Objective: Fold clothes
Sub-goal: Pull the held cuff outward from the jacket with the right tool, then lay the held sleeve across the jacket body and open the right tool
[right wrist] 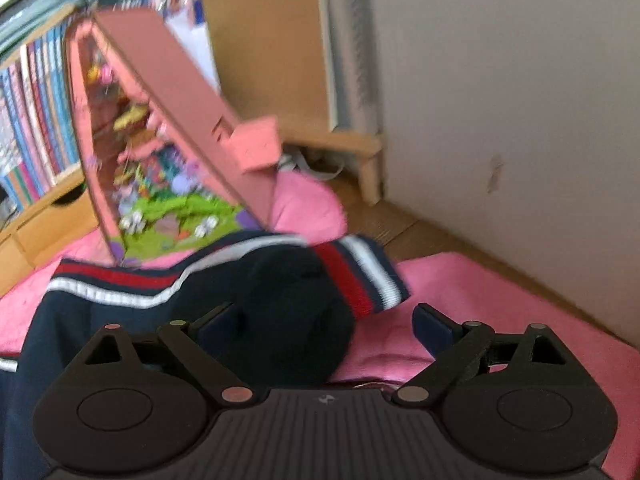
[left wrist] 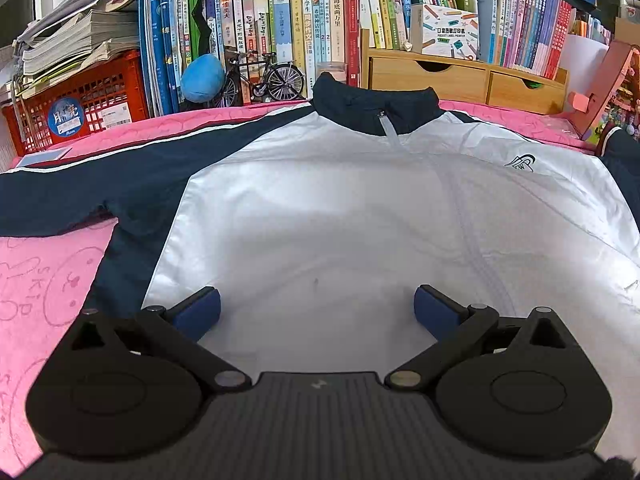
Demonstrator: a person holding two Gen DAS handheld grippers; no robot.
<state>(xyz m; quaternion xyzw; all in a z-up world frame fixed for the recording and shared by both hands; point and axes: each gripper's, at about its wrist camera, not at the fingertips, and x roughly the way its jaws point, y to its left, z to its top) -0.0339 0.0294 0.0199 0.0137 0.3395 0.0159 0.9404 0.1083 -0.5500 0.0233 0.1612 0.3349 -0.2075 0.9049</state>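
A white and navy zip jacket (left wrist: 340, 208) lies face up on a pink blanket (left wrist: 44, 276), collar toward the bookshelf, its left sleeve (left wrist: 80, 196) stretched out to the left. My left gripper (left wrist: 316, 308) is open and empty above the jacket's white lower front. In the right wrist view the jacket's navy right sleeve (right wrist: 280, 308), with its red, white and navy striped cuff (right wrist: 360, 276), lies on the pink blanket (right wrist: 500, 308). My right gripper (right wrist: 320, 324) is open, its jaws to either side of the sleeve end just behind the cuff.
Behind the jacket stand a bookshelf (left wrist: 312, 24), a red crate (left wrist: 80, 100), a model bicycle (left wrist: 264, 76) and a wooden drawer box (left wrist: 460, 76). A pink toy house (right wrist: 168, 140) stands just behind the cuff. A white wall (right wrist: 520, 80) and wooden floor (right wrist: 420, 232) lie to the right.
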